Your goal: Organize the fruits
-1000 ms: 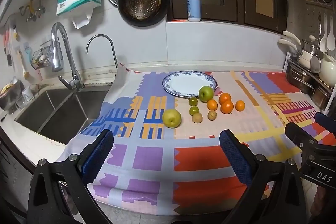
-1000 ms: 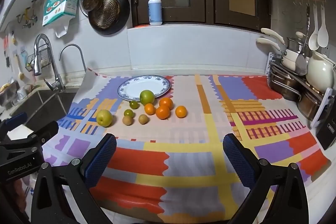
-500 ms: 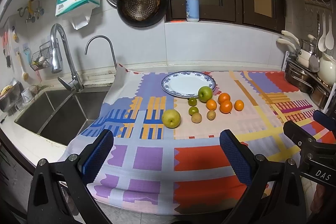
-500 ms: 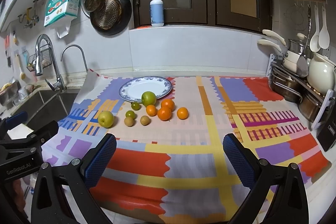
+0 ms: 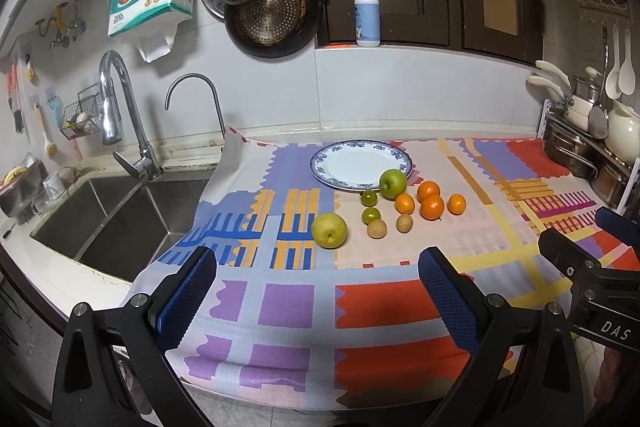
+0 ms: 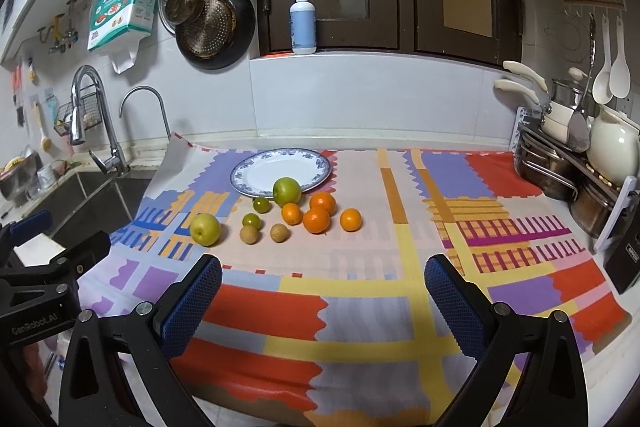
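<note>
Blue-rimmed white plate [image 5: 360, 163], green apple [image 5: 393, 183], four oranges [image 5: 432, 207], multicoloured patchwork cloth [image 5: 280, 307].

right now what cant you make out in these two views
- Plate: near rim hidden behind the green apple, both views; contact unclear.
- Two small brown fruits: too small to name.
- Right tool: only partly in frame at the left view's edge.
- Sink basin: contents hidden by its wall.

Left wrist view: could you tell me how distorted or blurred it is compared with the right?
Left wrist view: strong fisheye bending, dark corners, fruit like the pear sharp. Right wrist view: same bending, plate sharp, dim light, soft shadows.
</note>
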Motion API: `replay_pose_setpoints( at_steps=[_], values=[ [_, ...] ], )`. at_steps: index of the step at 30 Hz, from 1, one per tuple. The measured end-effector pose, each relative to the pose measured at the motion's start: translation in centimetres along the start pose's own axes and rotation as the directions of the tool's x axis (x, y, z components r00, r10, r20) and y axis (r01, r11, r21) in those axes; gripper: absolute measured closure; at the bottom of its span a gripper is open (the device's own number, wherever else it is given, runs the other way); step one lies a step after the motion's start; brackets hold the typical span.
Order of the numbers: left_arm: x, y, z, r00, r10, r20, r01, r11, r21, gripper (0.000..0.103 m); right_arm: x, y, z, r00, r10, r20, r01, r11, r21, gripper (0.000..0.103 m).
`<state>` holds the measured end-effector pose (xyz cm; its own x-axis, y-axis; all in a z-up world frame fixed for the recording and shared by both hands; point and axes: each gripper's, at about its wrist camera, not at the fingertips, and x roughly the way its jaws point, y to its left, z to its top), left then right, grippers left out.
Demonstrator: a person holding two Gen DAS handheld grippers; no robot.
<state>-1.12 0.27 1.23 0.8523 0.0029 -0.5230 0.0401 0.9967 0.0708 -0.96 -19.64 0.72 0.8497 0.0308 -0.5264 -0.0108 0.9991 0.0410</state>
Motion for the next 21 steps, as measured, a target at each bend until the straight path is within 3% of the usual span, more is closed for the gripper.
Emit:
replay_pose_setpoints(
  at_steps=[21],
  values=[
    [-0.13, 0.1, 0.19, 1.0, 0.003, 0.018, -0.003, 1.0, 0.001, 0.0, 0.04, 0.47, 0.26, 1.0, 0.005, 0.001, -0.004, 1.0, -0.004, 0.001]
  ],
)
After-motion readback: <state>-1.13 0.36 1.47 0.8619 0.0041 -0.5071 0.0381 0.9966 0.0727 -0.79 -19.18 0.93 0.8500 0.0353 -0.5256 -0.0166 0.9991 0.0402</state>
